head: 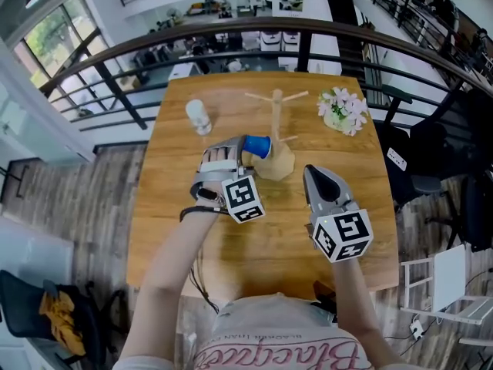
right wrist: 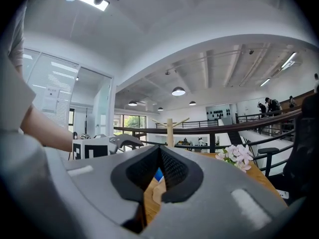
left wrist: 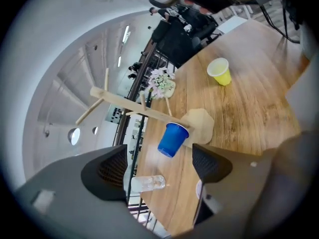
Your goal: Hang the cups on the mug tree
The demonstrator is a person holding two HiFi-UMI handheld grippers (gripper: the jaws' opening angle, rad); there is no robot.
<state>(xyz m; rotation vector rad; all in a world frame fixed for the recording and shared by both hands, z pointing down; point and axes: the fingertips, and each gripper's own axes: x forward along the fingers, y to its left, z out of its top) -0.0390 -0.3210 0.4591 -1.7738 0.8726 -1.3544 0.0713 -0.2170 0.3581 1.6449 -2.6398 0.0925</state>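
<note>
The wooden mug tree stands mid-table on a round base. A blue cup hangs from one of its low pegs on the left side. My left gripper is open just short of that cup; in the left gripper view the blue cup sits beyond the spread jaws of the left gripper, touching neither pad. A yellow cup rests on the table past the tree. My right gripper is shut and empty to the right of the tree base. In the right gripper view the right gripper points level at the tree.
A clear plastic cup stands at the table's far left. A pot of pale flowers sits at the far right. A black railing runs behind the wooden table. A black chair stands to the right.
</note>
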